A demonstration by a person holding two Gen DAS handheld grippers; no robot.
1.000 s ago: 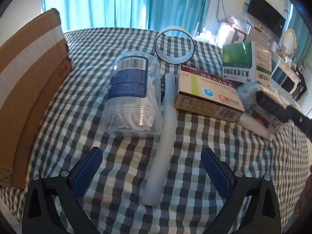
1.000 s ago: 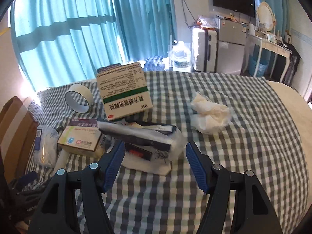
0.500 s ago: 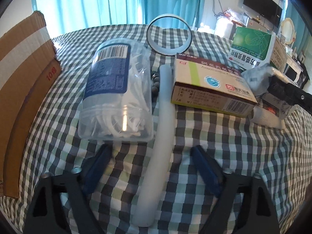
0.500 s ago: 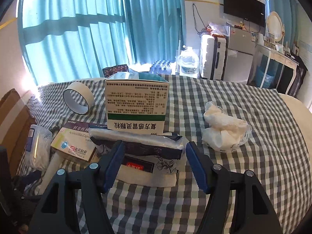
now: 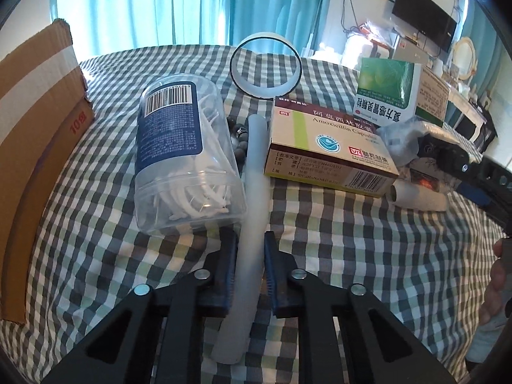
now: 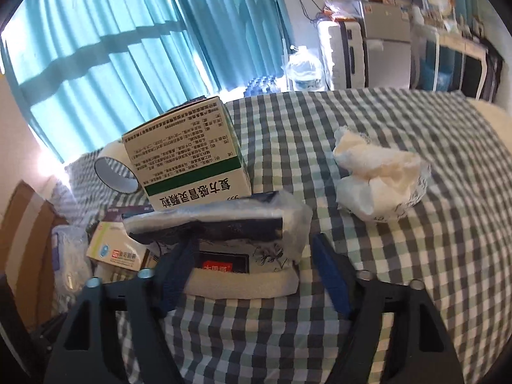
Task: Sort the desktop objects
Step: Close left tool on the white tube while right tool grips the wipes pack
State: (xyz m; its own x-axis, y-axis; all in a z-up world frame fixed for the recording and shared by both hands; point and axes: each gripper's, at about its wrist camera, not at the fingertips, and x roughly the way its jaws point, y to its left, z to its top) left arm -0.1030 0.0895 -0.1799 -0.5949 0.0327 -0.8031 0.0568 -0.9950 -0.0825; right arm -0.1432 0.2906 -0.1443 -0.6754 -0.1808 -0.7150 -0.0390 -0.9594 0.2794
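The white tube (image 5: 252, 198) lies on the checked cloth (image 5: 352, 256), running from 6 to 12 o'clock, pinched between the left gripper (image 5: 250, 249)'s narrow blue pads. At its 10 o'clock lies a clear jar (image 5: 185, 160); at 2 o'clock, a medicine box (image 5: 329, 150). The right gripper (image 6: 252, 256) is closing around a wrapped packet (image 6: 240, 233), left pad touching.

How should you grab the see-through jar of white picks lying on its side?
Grip the clear jar across its round middle, coming down from above with fingers either side. It lies flat with the white tube close beside it, so go gently there.
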